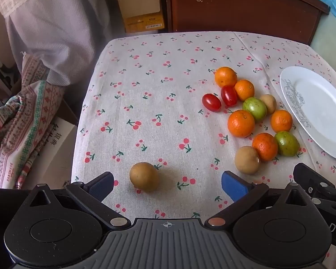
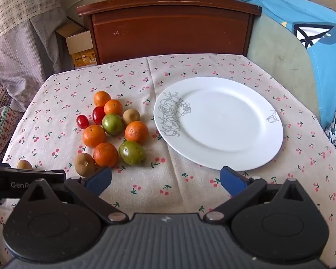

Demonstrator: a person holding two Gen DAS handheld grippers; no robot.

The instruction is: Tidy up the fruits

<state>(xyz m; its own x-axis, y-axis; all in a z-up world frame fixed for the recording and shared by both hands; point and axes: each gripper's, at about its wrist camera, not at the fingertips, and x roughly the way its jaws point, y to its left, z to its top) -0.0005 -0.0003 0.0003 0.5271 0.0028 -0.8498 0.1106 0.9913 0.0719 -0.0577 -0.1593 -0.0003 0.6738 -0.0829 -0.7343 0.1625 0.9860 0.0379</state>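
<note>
A cluster of small fruits (image 1: 250,112) lies on the cherry-print tablecloth (image 1: 156,103): several oranges, two red cherry tomatoes, two green fruits and brown round ones. One brown fruit (image 1: 144,176) sits apart, just ahead of my left gripper (image 1: 167,186), which is open and empty. To the right of the fruits rests a white plate (image 1: 320,112) with nothing on it. In the right wrist view the plate (image 2: 219,123) lies ahead and the fruit cluster (image 2: 112,132) to its left. My right gripper (image 2: 165,182) hovers open over bare cloth, holding nothing.
A dark wooden cabinet (image 2: 170,27) stands behind the table, with a cardboard box (image 1: 141,11) beside it. Draped fabrics (image 1: 33,89) hang off the table's left side. A blue cushion (image 2: 313,40) leans at the right. Bare cloth (image 1: 145,78) spreads left of the fruits.
</note>
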